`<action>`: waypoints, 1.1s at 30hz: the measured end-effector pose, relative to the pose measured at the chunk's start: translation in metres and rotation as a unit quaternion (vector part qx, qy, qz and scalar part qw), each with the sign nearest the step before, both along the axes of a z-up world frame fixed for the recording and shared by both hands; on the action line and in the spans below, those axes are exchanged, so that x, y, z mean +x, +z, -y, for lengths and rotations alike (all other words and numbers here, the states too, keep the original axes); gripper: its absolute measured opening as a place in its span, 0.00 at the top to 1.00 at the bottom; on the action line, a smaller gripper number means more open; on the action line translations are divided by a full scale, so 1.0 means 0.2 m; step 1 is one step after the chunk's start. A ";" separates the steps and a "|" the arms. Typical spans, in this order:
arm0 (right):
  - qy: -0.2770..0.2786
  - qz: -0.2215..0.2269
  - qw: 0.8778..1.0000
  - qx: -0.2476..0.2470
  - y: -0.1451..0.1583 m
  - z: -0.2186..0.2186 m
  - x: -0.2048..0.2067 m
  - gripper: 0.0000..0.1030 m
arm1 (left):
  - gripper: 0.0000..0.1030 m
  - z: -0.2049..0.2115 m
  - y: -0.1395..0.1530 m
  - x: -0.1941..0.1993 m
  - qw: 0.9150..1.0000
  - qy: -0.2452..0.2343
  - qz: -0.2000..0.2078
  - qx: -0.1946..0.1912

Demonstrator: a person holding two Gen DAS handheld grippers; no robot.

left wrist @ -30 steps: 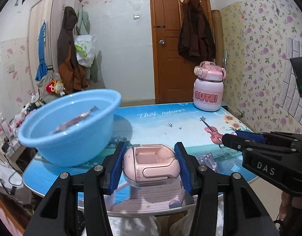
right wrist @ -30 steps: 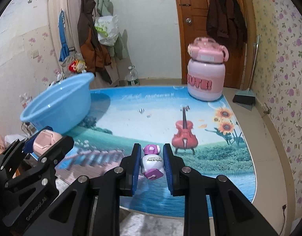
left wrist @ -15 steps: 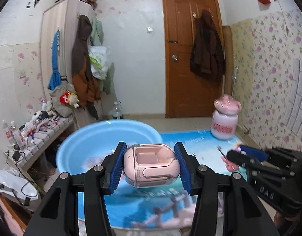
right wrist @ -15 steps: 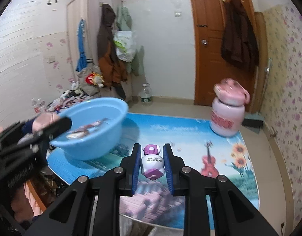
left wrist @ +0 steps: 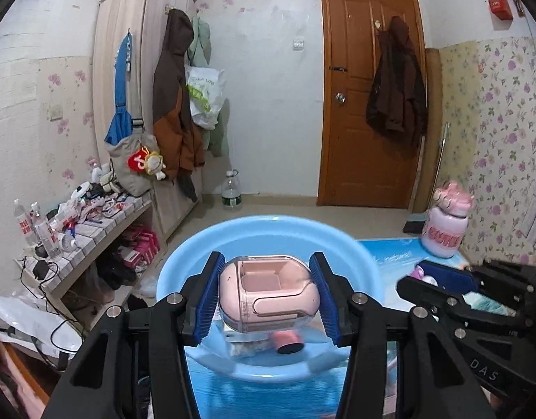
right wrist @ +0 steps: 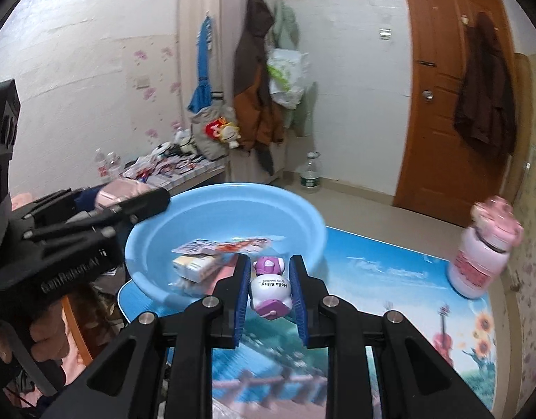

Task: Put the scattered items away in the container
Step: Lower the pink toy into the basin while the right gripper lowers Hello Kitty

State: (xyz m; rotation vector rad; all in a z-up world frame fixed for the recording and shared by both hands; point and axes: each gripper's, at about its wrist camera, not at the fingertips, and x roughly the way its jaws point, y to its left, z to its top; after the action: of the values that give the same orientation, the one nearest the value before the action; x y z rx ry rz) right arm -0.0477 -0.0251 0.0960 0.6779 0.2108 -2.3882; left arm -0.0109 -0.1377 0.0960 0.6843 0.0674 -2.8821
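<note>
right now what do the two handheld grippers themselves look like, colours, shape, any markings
Both the left gripper and the right gripper are matte black plastic, each with two angular scissor-like arms joined by silver round-headed bolts. Their fingers end in ribbed bright blue pads. Seen from the other camera, the right one's side reads "DAS" in pale letters, and the left one's side carries small, blurry white lettering.

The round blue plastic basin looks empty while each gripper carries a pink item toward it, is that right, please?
Not quite: the round blue plastic basin is not empty. The right wrist view shows a red snack packet and a yellow box inside; each gripper does carry a pink item.
</note>
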 end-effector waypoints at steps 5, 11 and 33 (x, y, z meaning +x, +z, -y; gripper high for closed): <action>0.026 0.010 0.999 0.016 -0.05 0.16 -0.08 0.77 | 0.54 0.09 -0.09 -0.07 1.000 0.001 0.024 0.012; 0.036 0.026 0.999 0.023 -0.11 0.29 -0.19 0.77 | 0.54 0.15 -0.14 -0.17 0.999 -0.002 0.037 0.007; 0.039 0.065 0.997 0.028 -0.29 0.41 -0.35 0.77 | 0.54 0.20 -0.33 -0.31 0.997 -0.009 0.078 0.002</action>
State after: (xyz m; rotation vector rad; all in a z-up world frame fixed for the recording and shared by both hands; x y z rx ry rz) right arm -0.1174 -0.1080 0.0386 0.8336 0.2453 -2.2628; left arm -0.0729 -0.1777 0.0303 0.9110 0.0451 -2.8352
